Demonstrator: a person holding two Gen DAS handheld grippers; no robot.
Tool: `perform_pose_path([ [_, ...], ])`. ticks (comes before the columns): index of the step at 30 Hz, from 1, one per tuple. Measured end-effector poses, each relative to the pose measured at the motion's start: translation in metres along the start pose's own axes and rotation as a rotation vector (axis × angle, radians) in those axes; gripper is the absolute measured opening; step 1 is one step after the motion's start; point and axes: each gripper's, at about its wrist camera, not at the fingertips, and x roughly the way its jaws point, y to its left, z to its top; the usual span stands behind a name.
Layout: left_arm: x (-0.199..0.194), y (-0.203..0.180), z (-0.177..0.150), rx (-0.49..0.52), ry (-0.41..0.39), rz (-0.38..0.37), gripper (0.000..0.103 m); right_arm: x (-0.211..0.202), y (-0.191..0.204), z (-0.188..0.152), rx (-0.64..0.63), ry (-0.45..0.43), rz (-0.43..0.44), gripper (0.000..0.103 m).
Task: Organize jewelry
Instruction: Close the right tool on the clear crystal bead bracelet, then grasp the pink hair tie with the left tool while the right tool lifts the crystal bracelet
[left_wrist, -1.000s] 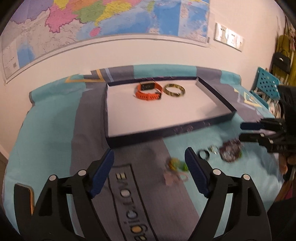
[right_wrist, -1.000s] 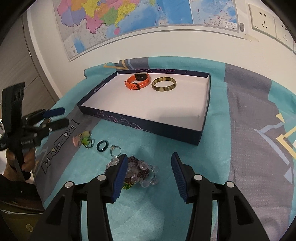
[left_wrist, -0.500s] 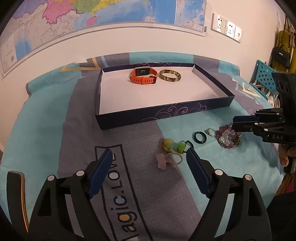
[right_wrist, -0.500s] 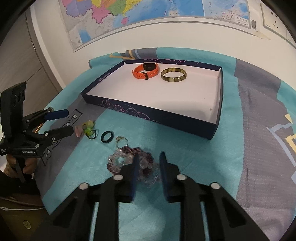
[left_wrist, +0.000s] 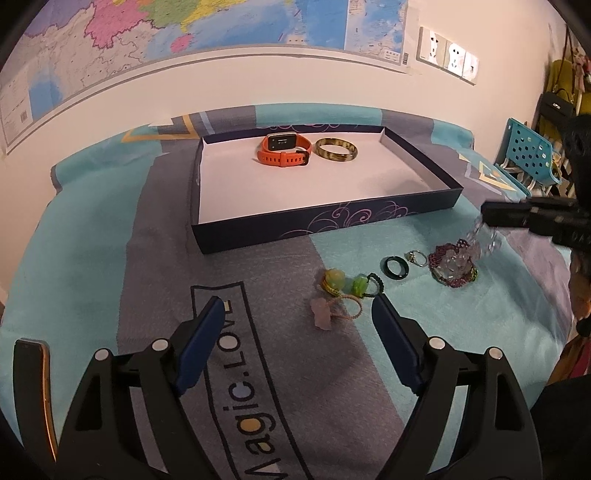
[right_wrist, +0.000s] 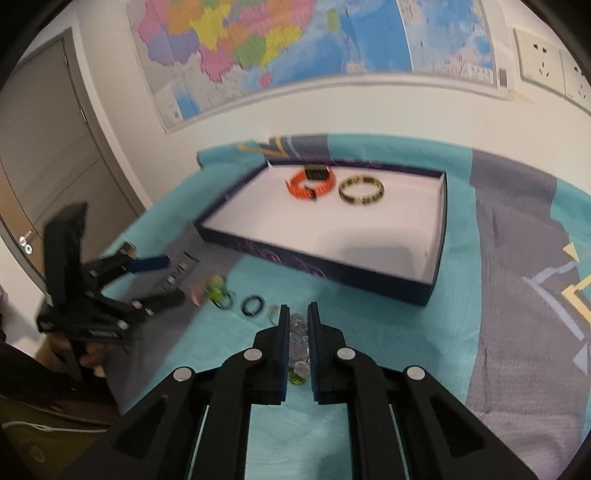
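Observation:
A dark blue tray (left_wrist: 332, 225) (right_wrist: 332, 271) holds an orange watch (left_wrist: 282, 149) (right_wrist: 312, 182) and a brown-gold bangle (left_wrist: 336, 150) (right_wrist: 361, 190). On the cloth lie a green-bead cord (left_wrist: 349, 284), a pink charm loop (left_wrist: 332, 312), a dark green ring (left_wrist: 397, 267) (right_wrist: 253, 305), a small silver ring (left_wrist: 415, 256) and purple beads (left_wrist: 452, 266). My right gripper (right_wrist: 297, 321) (left_wrist: 487, 216) is shut on a clear crystal bead bracelet (right_wrist: 299, 341) (left_wrist: 484, 240), lifting it off the pile. My left gripper (left_wrist: 295, 314) is open above the cloth, just short of the pink charm.
A teal and grey cloth (left_wrist: 92, 277) covers the table, which stands against a wall with a map (left_wrist: 184, 37). A turquoise perforated chair (left_wrist: 528, 155) and hanging bags (left_wrist: 561, 92) are at the right. A door (right_wrist: 44, 147) is at the left.
My right gripper has closed on the crystal bracelet and lifted it from the bead pile. My left gripper stays open and has drawn nearer the pink charm.

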Motion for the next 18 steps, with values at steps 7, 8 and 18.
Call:
perform_pose_path([
  [7, 0.000, -0.004, -0.003, 0.021, 0.003, -0.028, 0.080, -0.014, 0.007, 0.012, 0.005, -0.055, 0.009, 0.008],
  [8, 0.000, -0.005, -0.003, 0.025, 0.005, -0.030, 0.079, -0.015, 0.007, 0.013, 0.006, -0.061, 0.009, 0.008],
  [18, 0.011, -0.008, -0.002, 0.035, 0.044, -0.063, 0.067, -0.018, 0.004, 0.024, 0.027, -0.107, 0.002, 0.008],
])
